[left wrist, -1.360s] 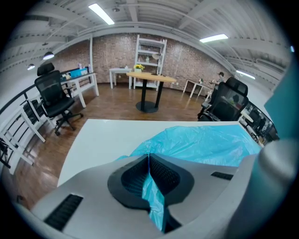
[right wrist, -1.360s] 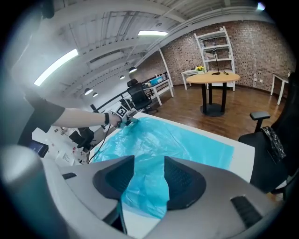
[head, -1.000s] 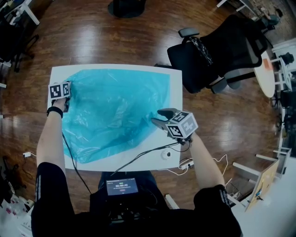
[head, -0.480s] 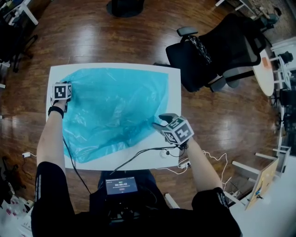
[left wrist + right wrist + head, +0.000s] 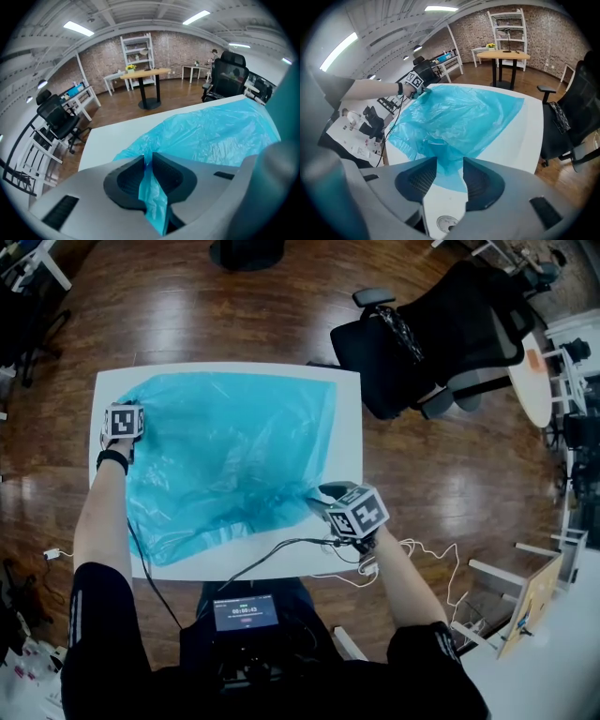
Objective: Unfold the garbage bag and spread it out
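The thin blue plastic garbage bag (image 5: 234,451) is mostly spread ahead of the left hand-held gripper (image 5: 149,164), its edge pinched in those just-tightened jaws. A rumpled corner is left to flatten, straddled ungripped by the right hand-held gripper (image 5: 450,173), whose wide jaws have just been narrowing.

Garbage bag (image 5: 230,460): thin, see-thru blue plastic, unfolded & lying mostly flat on the white surface (image 5: 349,418), covering most of it. Wrinkled, w/ creases thru the middle. Far edge is straight, along the surface's far rim. Near edge runs diagonal from near-left corner to right side. Left edge is bunched into a narrow fold, near-right tip puckered.
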`<action>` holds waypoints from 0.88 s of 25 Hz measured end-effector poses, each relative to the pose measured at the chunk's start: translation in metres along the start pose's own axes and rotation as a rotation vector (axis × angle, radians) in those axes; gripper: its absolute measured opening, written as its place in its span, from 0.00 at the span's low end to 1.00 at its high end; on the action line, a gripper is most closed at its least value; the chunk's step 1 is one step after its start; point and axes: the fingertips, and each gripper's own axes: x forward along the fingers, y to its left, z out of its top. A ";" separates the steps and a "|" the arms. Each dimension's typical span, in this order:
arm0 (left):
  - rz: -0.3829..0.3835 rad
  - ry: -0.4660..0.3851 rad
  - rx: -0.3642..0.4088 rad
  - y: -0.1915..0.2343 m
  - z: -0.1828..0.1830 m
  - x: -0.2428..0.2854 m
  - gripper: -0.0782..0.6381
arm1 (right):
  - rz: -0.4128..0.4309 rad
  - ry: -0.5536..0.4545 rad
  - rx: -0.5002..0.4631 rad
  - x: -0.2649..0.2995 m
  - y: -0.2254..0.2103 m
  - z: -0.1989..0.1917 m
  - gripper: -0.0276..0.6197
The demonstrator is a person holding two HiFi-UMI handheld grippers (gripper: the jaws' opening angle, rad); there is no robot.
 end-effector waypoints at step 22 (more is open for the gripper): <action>-0.018 -0.004 0.007 -0.001 -0.001 0.000 0.17 | -0.050 -0.096 0.018 -0.008 0.006 -0.028 0.07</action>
